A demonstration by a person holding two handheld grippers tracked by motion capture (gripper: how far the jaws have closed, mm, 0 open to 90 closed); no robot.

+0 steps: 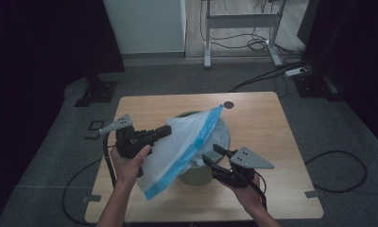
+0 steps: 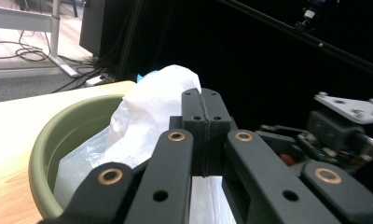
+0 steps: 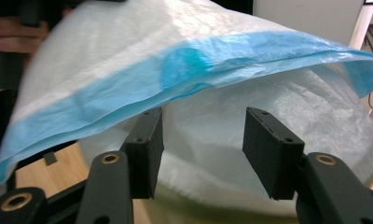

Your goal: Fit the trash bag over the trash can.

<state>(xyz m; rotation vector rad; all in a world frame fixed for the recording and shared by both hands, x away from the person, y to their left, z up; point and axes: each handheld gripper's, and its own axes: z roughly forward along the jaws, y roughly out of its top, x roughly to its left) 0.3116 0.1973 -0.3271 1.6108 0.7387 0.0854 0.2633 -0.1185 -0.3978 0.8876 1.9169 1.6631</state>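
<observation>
Your left gripper (image 1: pixel 166 131) is clamped on the white bag with the blue band (image 1: pixel 187 142), holding one side up over the green bin (image 2: pixel 44 154). Your right gripper (image 1: pixel 214 156) has its 2 jaws apart, nothing pinched, the blue hem just above and ahead of them. Slide them onto that hem, close firmly, then spread both sides over the bin's rim.
</observation>
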